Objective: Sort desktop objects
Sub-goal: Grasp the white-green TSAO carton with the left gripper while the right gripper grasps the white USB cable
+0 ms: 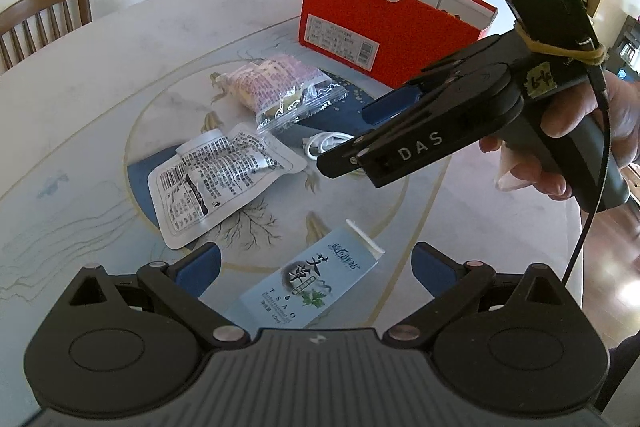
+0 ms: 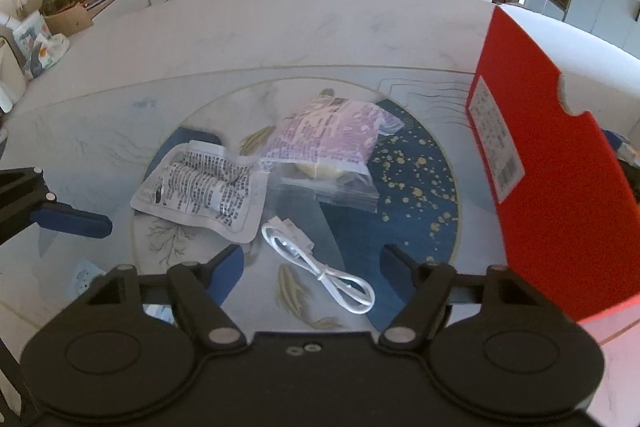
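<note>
Black right gripper (image 1: 352,143), white "DAS" lettering, blue jaw pads, green LED.

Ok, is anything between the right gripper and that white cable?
Nothing visible. The white cable lies bare on the table between the right gripper's open fingers; the silver pouch and snack bag lie beyond it.

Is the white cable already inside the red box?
No, the white cable lies coiled on the table, outside the red box and to its left in the right wrist view.

My right tool (image 1: 340,155) reads "DAS", and the near pale-blue box (image 1: 308,287) reads "TSAO" under two large Chinese characters.
</note>
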### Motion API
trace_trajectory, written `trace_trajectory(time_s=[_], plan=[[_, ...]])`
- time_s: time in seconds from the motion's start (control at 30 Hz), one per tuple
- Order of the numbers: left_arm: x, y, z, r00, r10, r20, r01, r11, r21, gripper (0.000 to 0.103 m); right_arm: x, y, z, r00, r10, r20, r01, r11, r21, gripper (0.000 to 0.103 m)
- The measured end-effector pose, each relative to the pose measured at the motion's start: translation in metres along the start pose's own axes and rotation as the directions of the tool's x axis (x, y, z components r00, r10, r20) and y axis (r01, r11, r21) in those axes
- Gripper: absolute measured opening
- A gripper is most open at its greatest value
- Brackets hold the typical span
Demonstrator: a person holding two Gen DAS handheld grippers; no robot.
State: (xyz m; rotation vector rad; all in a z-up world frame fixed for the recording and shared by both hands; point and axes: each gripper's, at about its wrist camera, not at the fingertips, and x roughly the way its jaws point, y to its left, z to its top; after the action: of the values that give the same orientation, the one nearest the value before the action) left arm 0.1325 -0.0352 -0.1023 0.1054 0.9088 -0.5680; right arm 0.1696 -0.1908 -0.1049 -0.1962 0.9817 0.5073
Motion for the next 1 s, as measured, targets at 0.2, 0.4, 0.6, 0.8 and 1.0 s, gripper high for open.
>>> trace_trajectory(time_s=[0.2, 0.4, 0.6, 0.8, 1.0], plan=[[0.0039, 0.002, -0.0027, 1.0, 0.002, -0.001, -0.002, 1.0, 0.006, 0.099, 0.0064, 0.0016, 0.0011, 1.0, -0.017, -0.012, 0.017, 1.0, -0.011, 0.058], [0.0083, 0.0031, -0.0059, 1.0, 0.005, -0.024, -0.004, 1.0, 0.012, 0.086, 0.0084, 0.0046, 0.0027, 0.999, -0.035, -0.022, 0.034, 0.998, -0.051, 0.055], [0.0079, 0.002, -0.0078, 1.0, 0.006, -0.023, -0.006, 1.0, 0.015, 0.071, 0.0085, 0.0043, 0.004, 0.999, -0.04, -0.021, 0.039, 0.998, -0.05, 0.043], [0.0075, 0.0021, -0.0084, 1.0, 0.014, -0.018, -0.014, 1.0, 0.008, 0.057, 0.0082, 0.0026, 0.0044, 0.999, -0.043, -0.021, 0.042, 0.998, -0.047, 0.027], [0.0082, 0.0032, -0.0065, 0.999, 0.039, -0.025, -0.039, 0.999, -0.01, 0.04, 0.006, 0.0014, 0.0028, 0.998, -0.049, -0.026, 0.048, 0.998, -0.043, 0.014]])
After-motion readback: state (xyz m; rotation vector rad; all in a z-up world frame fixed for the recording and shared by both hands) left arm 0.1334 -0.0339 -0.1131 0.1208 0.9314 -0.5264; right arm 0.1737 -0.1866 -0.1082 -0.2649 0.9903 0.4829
